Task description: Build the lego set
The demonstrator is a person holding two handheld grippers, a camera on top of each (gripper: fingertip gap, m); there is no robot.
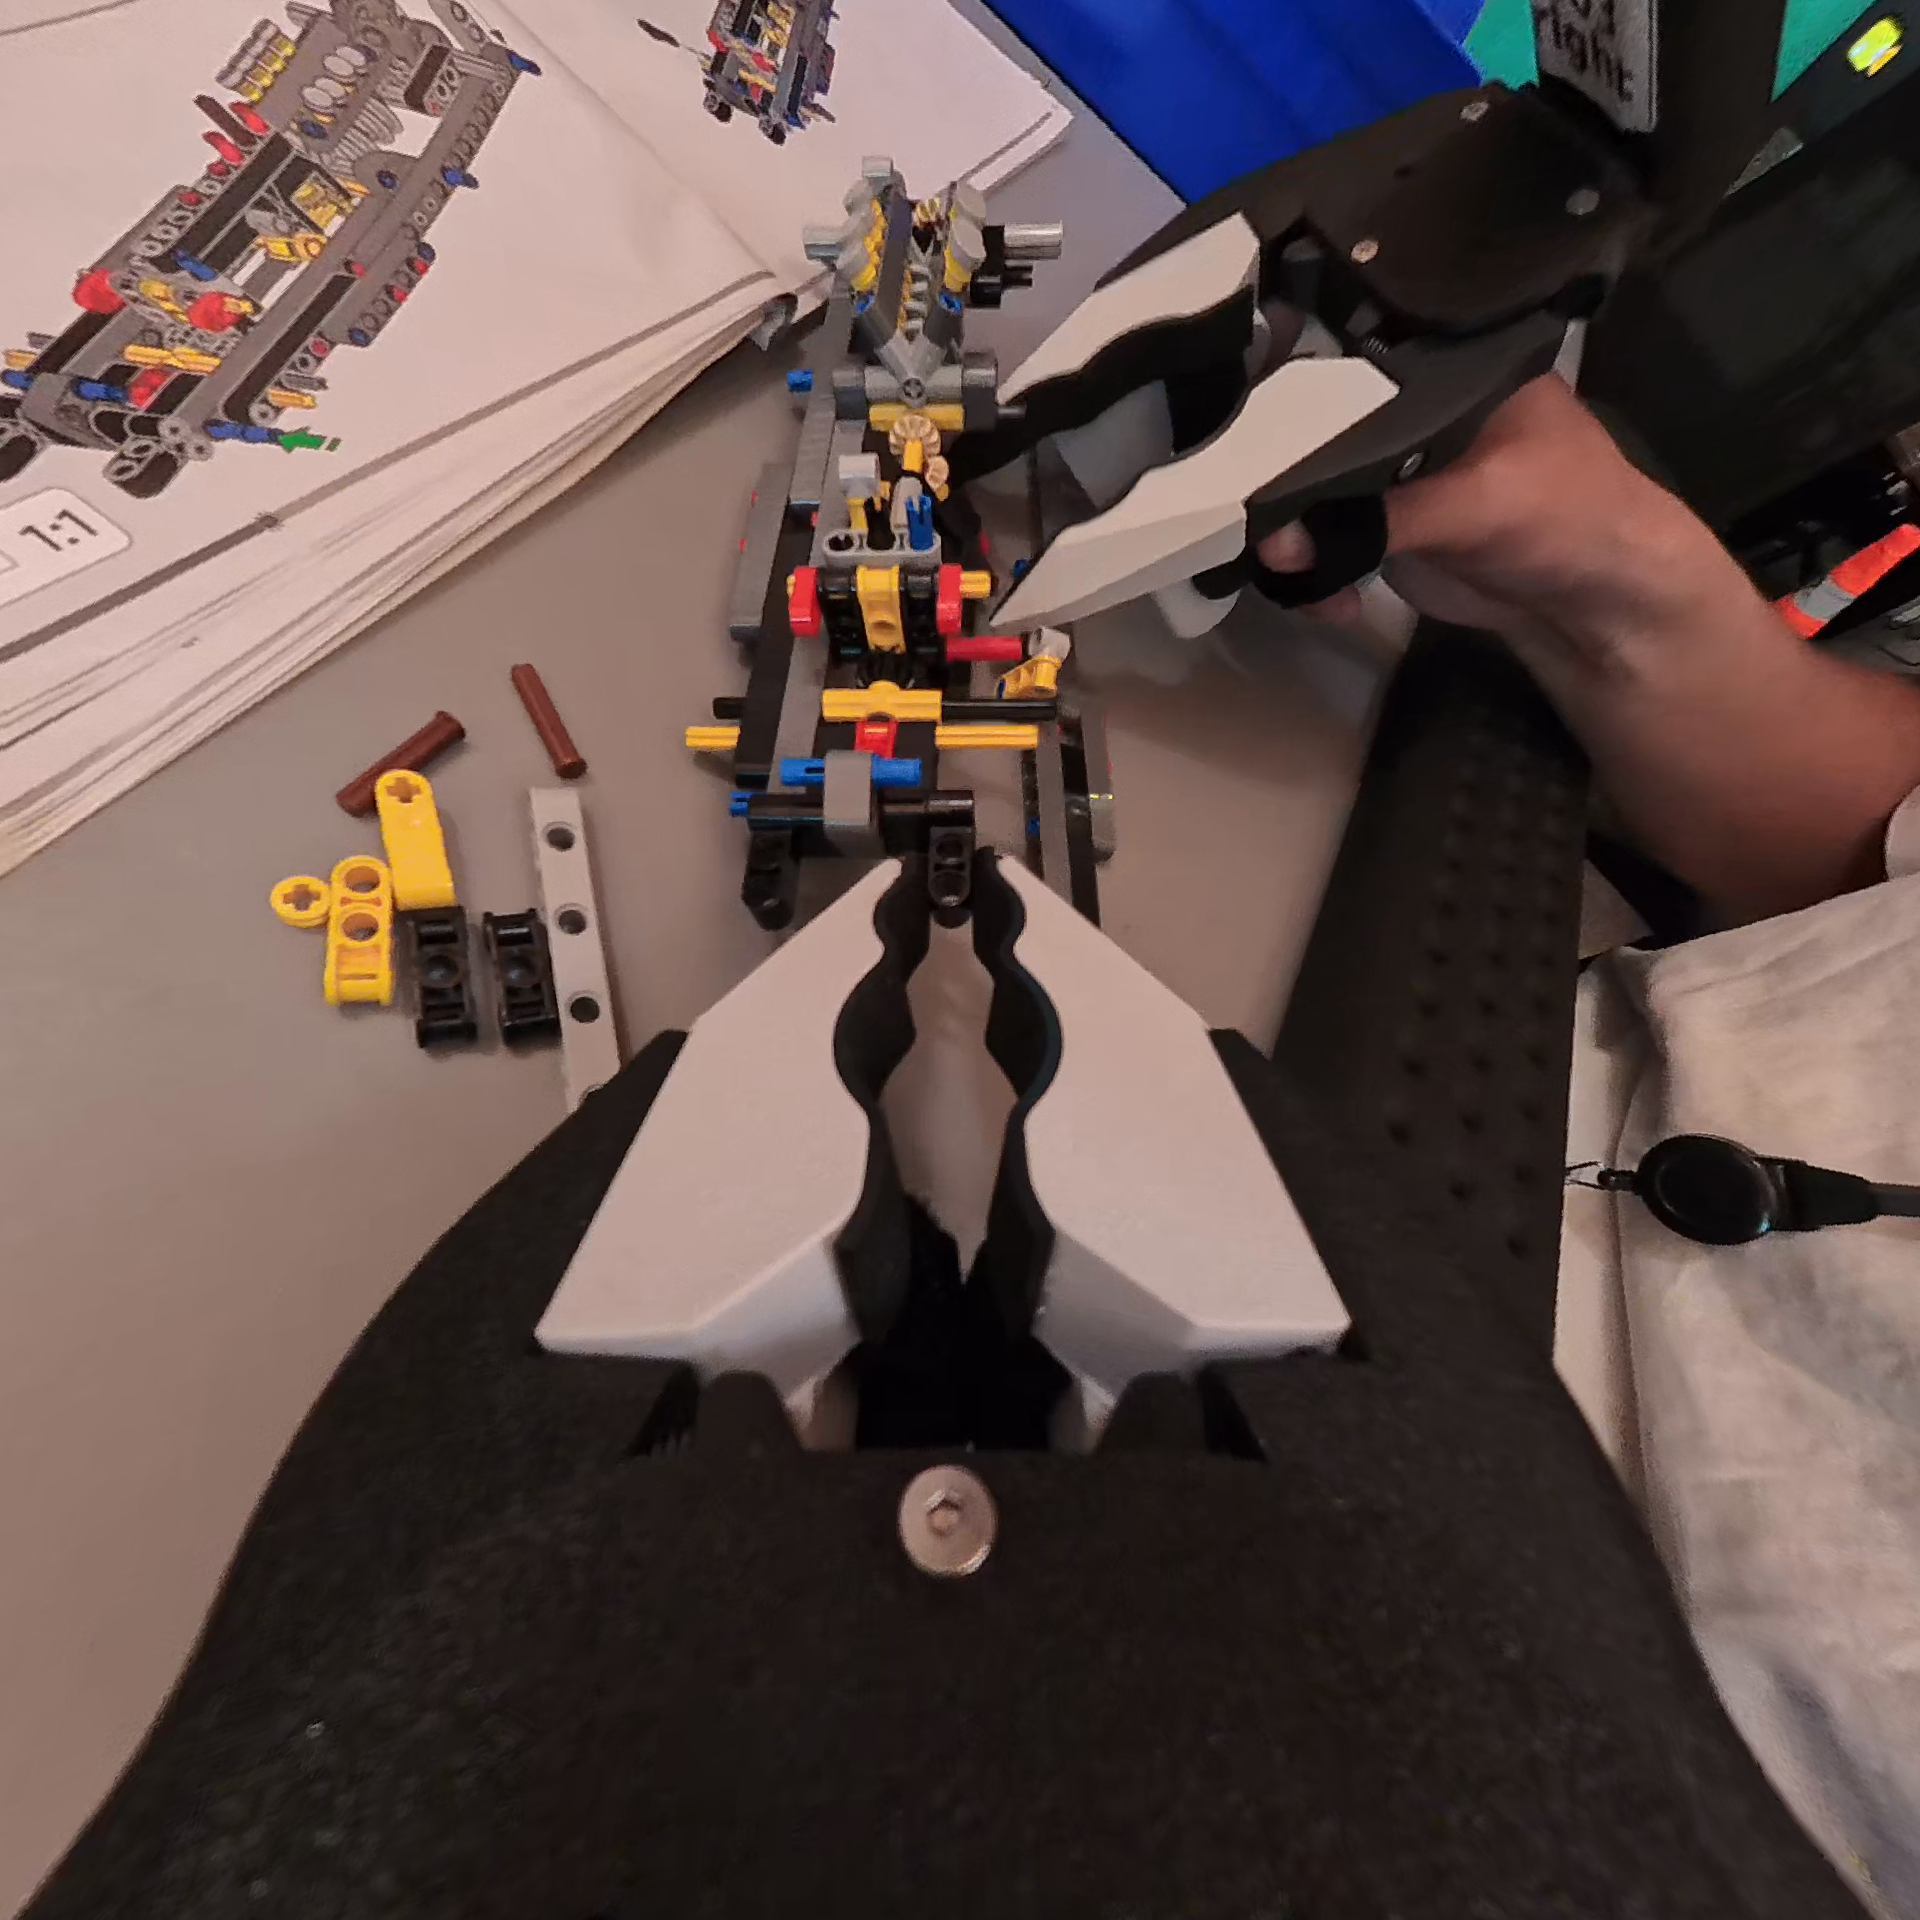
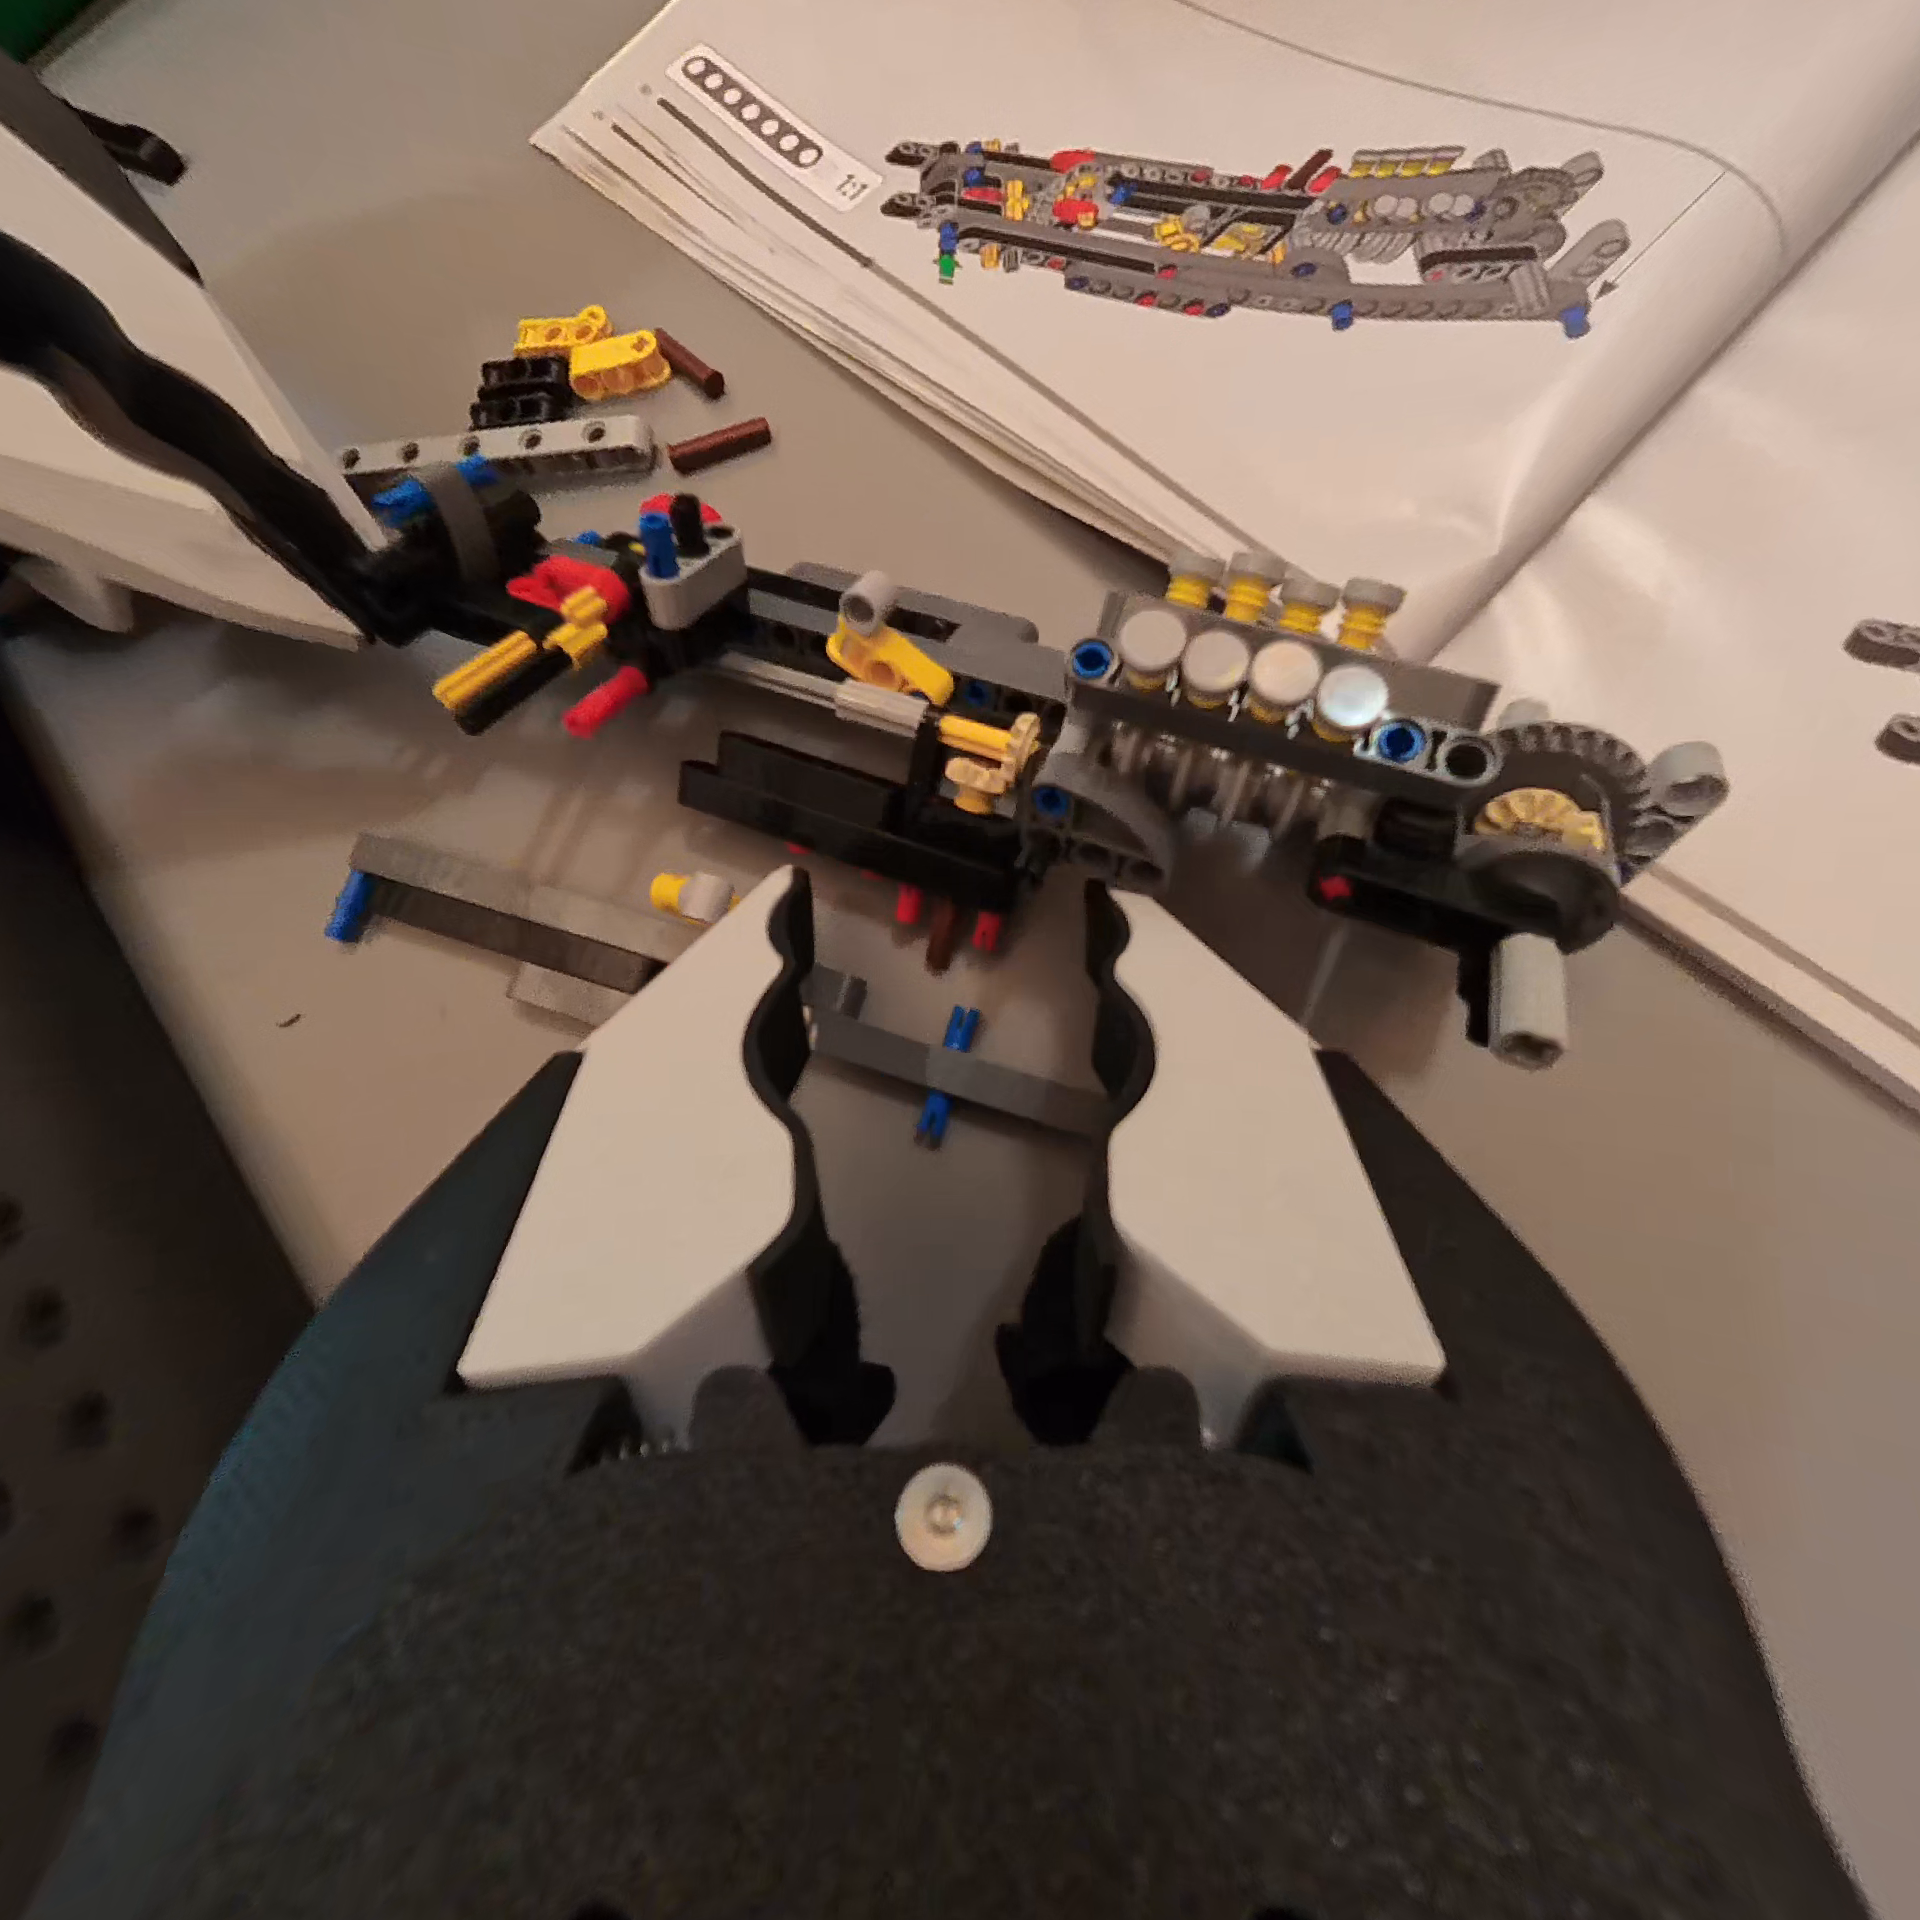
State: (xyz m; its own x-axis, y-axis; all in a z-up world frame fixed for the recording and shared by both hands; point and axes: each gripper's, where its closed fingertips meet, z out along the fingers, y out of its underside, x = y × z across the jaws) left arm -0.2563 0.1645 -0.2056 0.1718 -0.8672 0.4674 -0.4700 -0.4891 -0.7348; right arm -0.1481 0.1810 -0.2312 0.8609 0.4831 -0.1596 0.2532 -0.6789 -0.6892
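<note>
Left wrist view — left gripper [image 1: 948, 883] clamps lego chassis [image 1: 883, 582] near end, pointing away; right gripper [image 2: 940, 914] wide.

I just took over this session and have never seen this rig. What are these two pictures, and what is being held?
Each picture comes from a camera on a hand-held pincer tool, looking along its two fingers. The left gripper pinches a black piece at the near end of the half-built lego model. The right gripper is open and holds nothing; it hovers beside the model's middle. On the grey table lie loose yellow, black and brown pieces, a grey beam and the open instruction booklet.
</note>
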